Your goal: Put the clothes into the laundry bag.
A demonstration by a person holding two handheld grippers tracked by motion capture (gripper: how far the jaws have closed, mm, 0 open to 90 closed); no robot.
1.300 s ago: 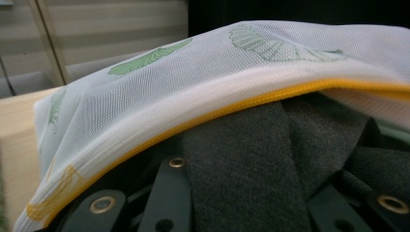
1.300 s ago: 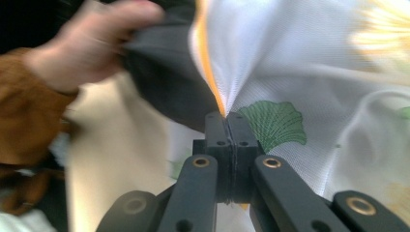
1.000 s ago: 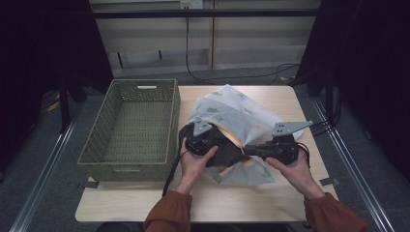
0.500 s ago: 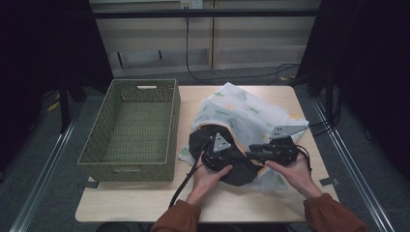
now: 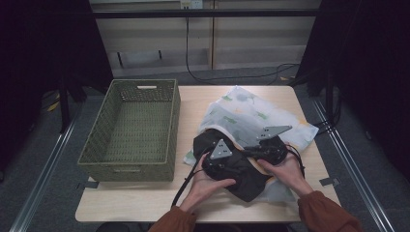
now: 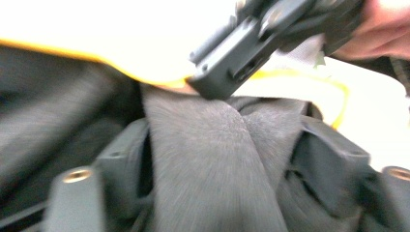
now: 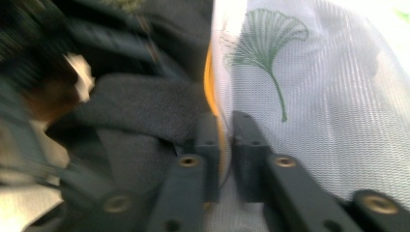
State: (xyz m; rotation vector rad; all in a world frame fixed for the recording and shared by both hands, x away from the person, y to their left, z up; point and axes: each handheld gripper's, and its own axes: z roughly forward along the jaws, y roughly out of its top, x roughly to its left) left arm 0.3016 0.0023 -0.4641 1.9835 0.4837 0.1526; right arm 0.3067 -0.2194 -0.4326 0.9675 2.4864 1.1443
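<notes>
1. The dark garment [image 5: 241,169] lies half inside the mesh laundry bag [image 5: 251,116] on the table [image 5: 193,96], right of the wicker basket [image 5: 130,125]. Both look light, limp and snag-prone; the bag's yellow-trimmed rim [image 7: 209,77] seems the best hold.
2. The right claw [image 7: 220,140] is clamped on that rim.
3. The left claw [image 6: 217,159] has just been opening; its jaws stand apart around a fold of garment.

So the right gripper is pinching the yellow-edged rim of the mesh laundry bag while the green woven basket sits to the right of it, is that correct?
Not quite: the green woven basket sits left of the mesh laundry bag, as the high view shows. The right gripper does pinch its yellow-edged rim.
</notes>
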